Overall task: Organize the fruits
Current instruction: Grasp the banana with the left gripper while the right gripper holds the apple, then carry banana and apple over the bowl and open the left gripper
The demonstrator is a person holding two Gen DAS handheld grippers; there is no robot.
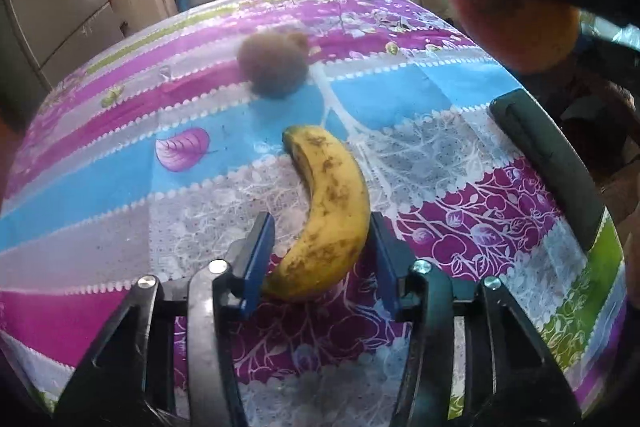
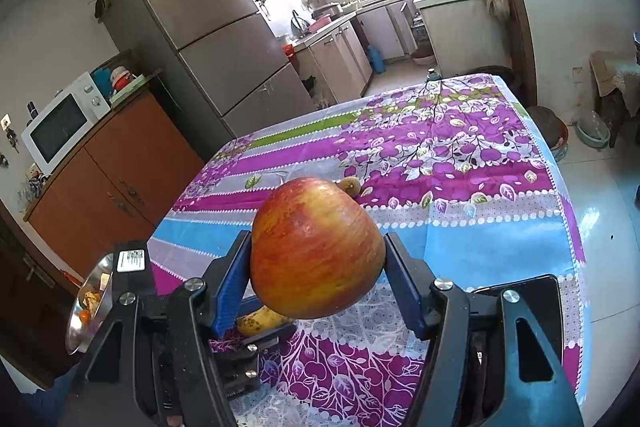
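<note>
Two fruits are in play at once. Apple (image 2: 316,247), red-orange, clamped between the blue pads of the right gripper (image 2: 318,259) and held clear above the table; from the left wrist view it hangs high at the right edge. Banana (image 1: 328,211), yellow with brown speckling, lies on the floral tablecloth (image 1: 120,167). Left gripper (image 1: 322,247) straddles its lower half, jaws wide; right pad looks close to the skin or touching, left pad apart, no squeeze yet. Brown fuzzy fruit, likely a kiwi (image 1: 274,67), sits farther back on the cloth, blurred. Dark flat object, perhaps a phone (image 1: 548,171), lies near the table's right edge. Steel bowl (image 2: 86,311) with fruit pieces shows beyond the table's left side, low in the right wrist view.

Step in hand, by my read: apple in carry, banana being lined up for pickup. Next move calls for closing gently on the banana, which is soft and curved, and finding the apple a resting place, possibly that bowl.
</note>
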